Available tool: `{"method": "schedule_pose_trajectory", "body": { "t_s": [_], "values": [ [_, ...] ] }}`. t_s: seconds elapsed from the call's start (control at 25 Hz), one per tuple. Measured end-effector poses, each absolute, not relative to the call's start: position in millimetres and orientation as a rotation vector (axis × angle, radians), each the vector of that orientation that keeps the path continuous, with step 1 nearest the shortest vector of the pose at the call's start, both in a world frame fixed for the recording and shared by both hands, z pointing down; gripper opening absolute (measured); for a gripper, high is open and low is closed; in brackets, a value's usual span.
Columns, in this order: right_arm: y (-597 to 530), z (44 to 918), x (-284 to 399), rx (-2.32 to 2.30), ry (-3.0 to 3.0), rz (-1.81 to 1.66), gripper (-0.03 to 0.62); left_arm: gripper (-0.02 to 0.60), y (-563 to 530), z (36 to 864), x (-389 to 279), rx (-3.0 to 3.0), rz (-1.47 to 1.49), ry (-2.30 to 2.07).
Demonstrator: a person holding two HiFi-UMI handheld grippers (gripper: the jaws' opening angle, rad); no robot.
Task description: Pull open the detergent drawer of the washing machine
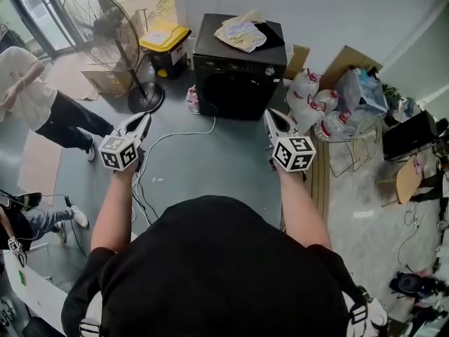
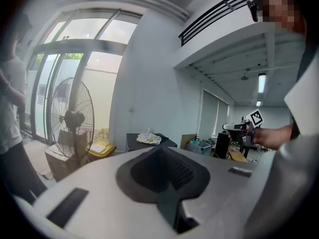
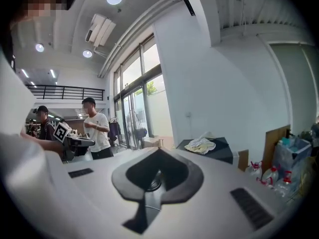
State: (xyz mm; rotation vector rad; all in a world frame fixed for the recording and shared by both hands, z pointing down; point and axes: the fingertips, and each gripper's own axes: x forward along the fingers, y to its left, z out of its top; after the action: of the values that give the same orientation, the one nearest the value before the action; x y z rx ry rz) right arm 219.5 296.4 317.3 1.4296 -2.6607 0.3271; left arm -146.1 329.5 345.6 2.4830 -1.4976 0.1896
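Note:
The black washing machine (image 1: 238,69) stands against the far wall with a crumpled cloth (image 1: 242,32) on its lid. Its control strip with a round knob (image 1: 269,71) runs along the top of the front, and the drawer there sits flush. Both grippers are held up well short of the machine, apart from it. My left gripper (image 1: 142,120) is shut and empty, and so is my right gripper (image 1: 271,118). The left gripper view looks past the closed left gripper (image 2: 159,151) to the machine (image 2: 144,142). In the right gripper view the right gripper (image 3: 158,151) is shut, the machine (image 3: 212,151) far off.
A standing fan (image 1: 105,27) and a yellow-lidded bin (image 1: 165,39) are left of the machine, water bottles (image 1: 312,100) and cardboard to its right. A white cable (image 1: 175,135) trails across the floor. A person (image 1: 35,97) stands at the left. A wire rack (image 1: 361,149) is at the right.

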Motion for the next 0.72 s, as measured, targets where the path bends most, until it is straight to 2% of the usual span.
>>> {"method": "schedule_pose_trajectory", "body": {
  "t_s": [0.36,0.72],
  "values": [
    [291.7,334.1,236.0,1.39,-2.629,0.367,0.003,0.031,322.5,363.6,-114.2,2.47,0.21,-1.436],
    [255.8,351.0,210.7,1.373,-2.597,0.381,0.005,0.031,281.5,386.1,-129.0,2.46,0.21,-1.396]
  ]
}}
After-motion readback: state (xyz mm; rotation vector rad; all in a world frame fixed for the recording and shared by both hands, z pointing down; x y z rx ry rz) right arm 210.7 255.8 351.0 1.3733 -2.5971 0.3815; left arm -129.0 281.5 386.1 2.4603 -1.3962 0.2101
